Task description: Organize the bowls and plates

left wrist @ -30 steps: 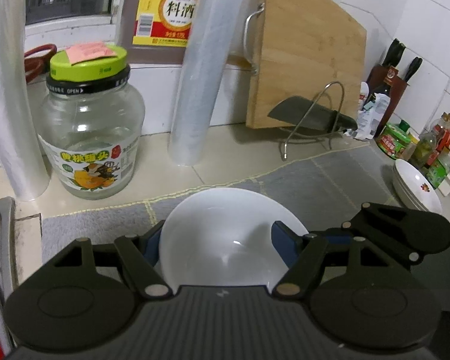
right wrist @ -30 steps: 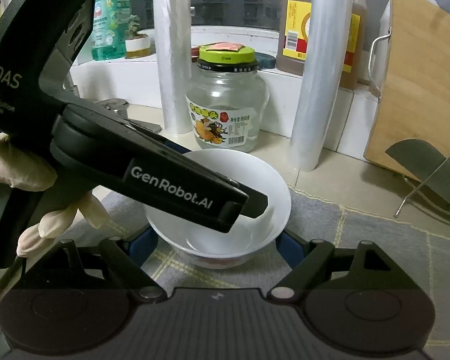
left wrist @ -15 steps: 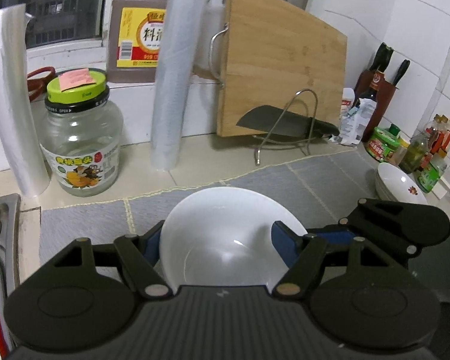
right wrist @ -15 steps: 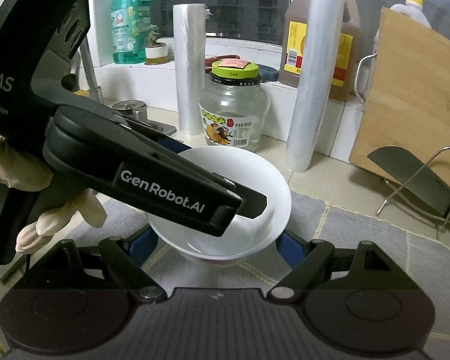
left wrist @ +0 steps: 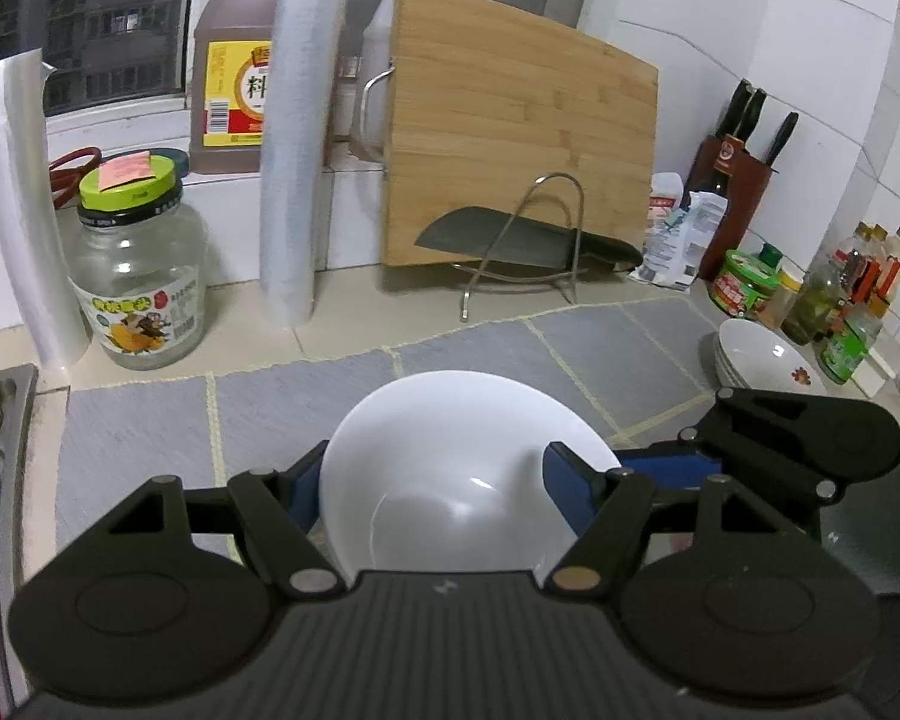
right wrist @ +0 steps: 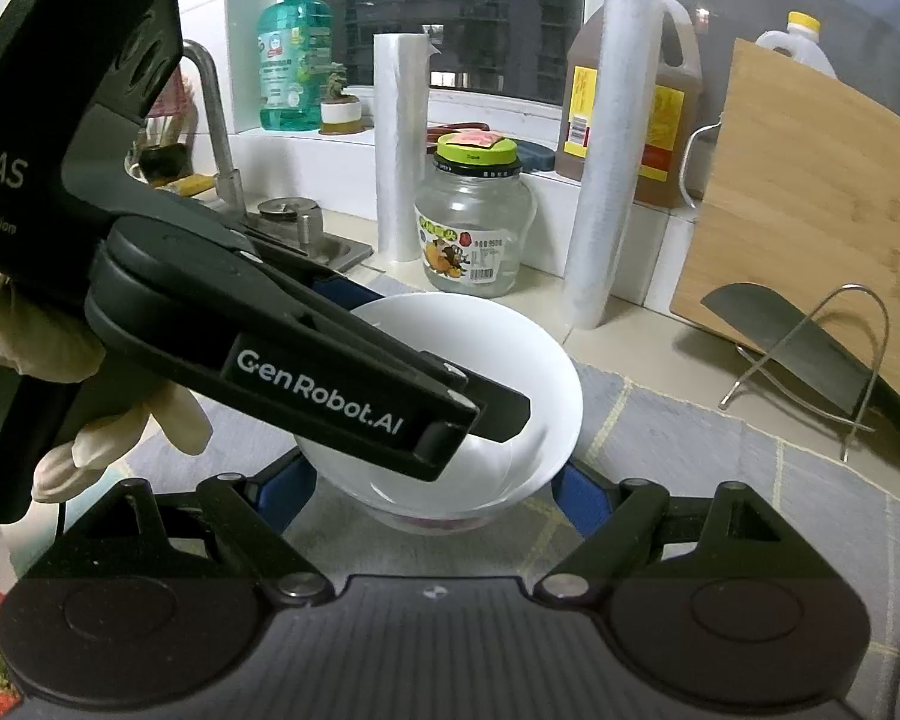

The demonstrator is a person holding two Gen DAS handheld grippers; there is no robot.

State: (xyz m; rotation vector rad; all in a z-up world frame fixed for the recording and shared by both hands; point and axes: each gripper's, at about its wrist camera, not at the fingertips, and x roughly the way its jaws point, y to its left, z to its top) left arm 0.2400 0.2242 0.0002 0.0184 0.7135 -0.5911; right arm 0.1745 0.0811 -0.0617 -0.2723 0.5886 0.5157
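Observation:
A plain white bowl (left wrist: 450,450) hangs above the grey mat (left wrist: 150,438), gripped from two sides. My left gripper (left wrist: 444,480) is shut on it, its blue pads pressing the bowl's left and right walls. In the right wrist view the same bowl (right wrist: 510,360) sits between the blue pads of my right gripper (right wrist: 435,489), which is also shut on it. The left tool's black fingers (right wrist: 492,414) reach over the bowl's rim, held by a gloved hand (right wrist: 36,336). A stack of white dishes with a flower print (left wrist: 762,354) rests at the mat's far right.
A glass jar with a green lid (left wrist: 138,276), two plastic rolls (left wrist: 288,168), a cleaver on a wire rack (left wrist: 522,240) and a leaning bamboo board (left wrist: 522,132) line the back. Bottles and a knife block (left wrist: 738,180) crowd the right corner. The sink and tap (right wrist: 210,120) lie left.
Both grippers have carried the bowl to the right along the counter and slightly up. The jar and rolls have slid left in view, and the dish stack has come nearer.

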